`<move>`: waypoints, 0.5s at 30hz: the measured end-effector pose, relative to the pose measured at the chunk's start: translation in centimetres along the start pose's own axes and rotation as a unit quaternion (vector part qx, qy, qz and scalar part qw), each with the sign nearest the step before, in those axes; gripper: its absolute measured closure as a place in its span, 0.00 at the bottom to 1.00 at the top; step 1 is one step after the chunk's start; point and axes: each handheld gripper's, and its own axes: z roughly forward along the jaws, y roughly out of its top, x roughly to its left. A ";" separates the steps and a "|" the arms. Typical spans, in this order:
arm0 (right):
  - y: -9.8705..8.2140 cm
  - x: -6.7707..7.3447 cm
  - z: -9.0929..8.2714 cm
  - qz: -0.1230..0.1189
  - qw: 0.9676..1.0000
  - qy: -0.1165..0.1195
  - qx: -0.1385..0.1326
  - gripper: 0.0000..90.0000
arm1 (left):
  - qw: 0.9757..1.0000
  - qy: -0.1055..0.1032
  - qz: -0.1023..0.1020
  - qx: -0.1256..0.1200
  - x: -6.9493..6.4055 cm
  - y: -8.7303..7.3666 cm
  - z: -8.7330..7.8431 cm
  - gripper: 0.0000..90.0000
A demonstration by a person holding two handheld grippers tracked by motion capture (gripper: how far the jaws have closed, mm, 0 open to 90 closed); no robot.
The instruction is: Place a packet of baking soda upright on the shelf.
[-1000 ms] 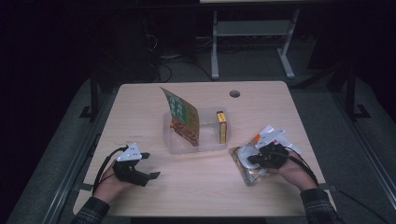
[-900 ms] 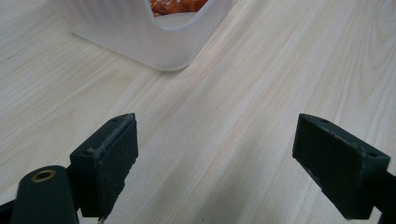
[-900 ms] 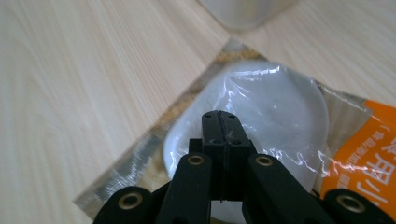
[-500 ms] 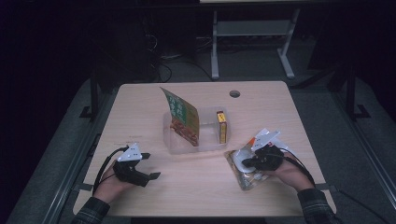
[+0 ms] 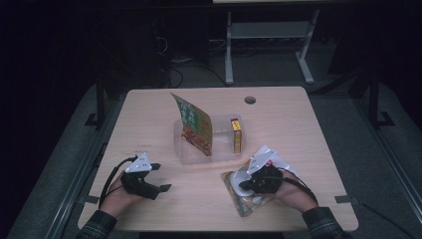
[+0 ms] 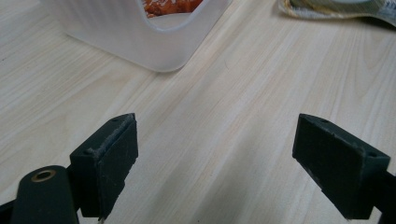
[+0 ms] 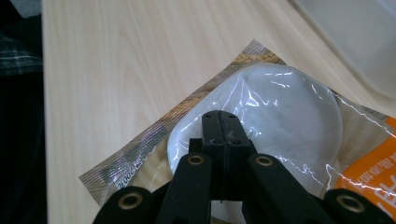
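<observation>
Now the right claw (image 7: pixel 219 122) — clenched (nothing visibly pinched) — sits directly over the clear-wrapped packet (image 7: pixel 280 116).

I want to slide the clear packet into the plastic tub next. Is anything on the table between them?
Nothing visible: bare table lies between the packet under the right tongs and the tub.

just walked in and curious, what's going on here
A person at a table holds a gripper in each hand. The right gripper is shut, over a clear packet with a white round thing inside; whether it pinches the film is unclear. The left gripper is open over bare wood. A clear bin holds a green pouch and a yellow box.
</observation>
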 end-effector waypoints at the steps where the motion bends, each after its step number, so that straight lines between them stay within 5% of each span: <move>1: 0.3 0.3 0.2 -0.002 1.000 0.004 0.000 1.00 | 1.000 -0.001 0.001 -0.001 0.0 0.0 0.0 0.15; 15: 2.9 3.4 2.6 -0.038 0.998 0.040 -0.007 1.00 | 1.000 -0.013 0.014 -0.003 -0.8 0.4 0.3 0.15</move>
